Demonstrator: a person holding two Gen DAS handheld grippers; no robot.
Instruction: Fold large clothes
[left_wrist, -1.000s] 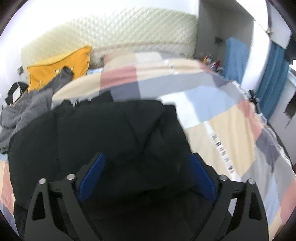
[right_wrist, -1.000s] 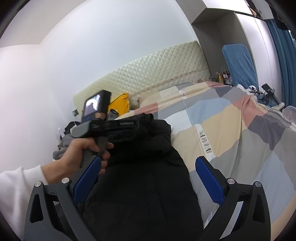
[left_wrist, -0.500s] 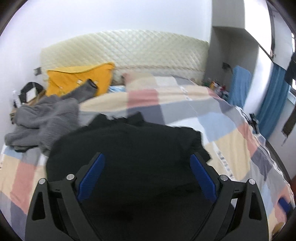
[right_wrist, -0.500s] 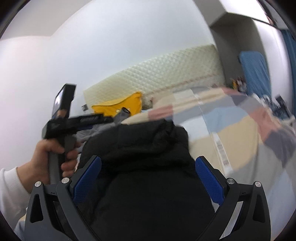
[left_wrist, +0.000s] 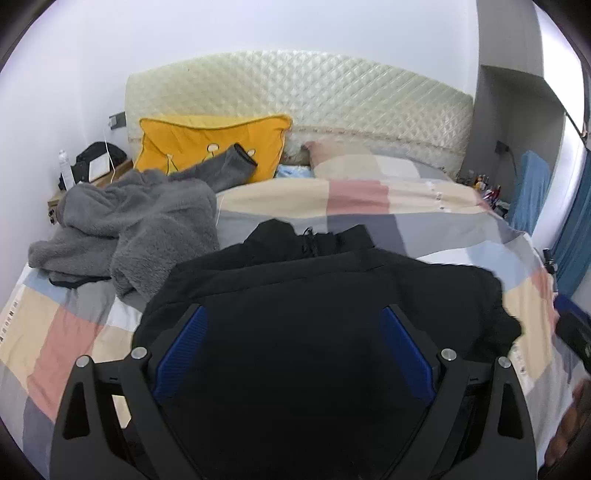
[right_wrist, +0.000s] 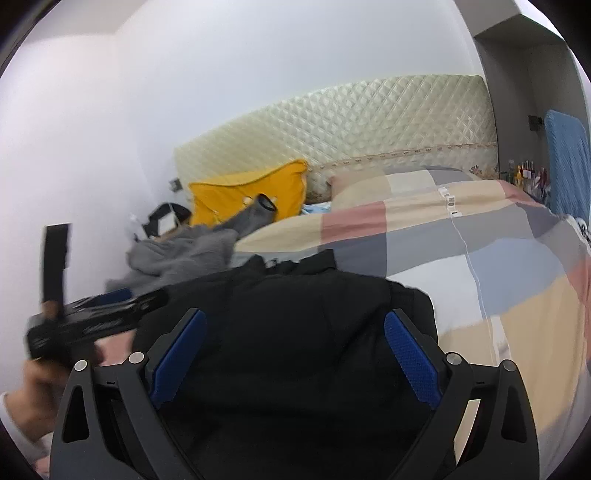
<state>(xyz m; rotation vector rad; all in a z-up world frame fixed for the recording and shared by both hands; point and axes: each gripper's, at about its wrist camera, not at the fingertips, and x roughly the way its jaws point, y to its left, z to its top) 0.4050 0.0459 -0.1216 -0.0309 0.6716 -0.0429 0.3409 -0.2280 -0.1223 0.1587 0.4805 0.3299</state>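
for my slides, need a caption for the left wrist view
Open left claw over a black jacket on a patchwork bed, grey fleece beside it.

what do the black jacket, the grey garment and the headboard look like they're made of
Black jacket: looks like smooth matte woven synthetic, possibly padded, judging by its puffy folds; a zip shows at the collar.
Grey garment: fleece or plush knit; fuzzy, napped surface.
Headboard: cream upholstery, diamond-quilted with a slight sheen, so perhaps faux leather or satin-like fabric.

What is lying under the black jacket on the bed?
The black jacket lies on the checked quilt, which shows all around it. The grey fleece garment lies beside it, at its left edge. Anything beneath the jacket is hidden.
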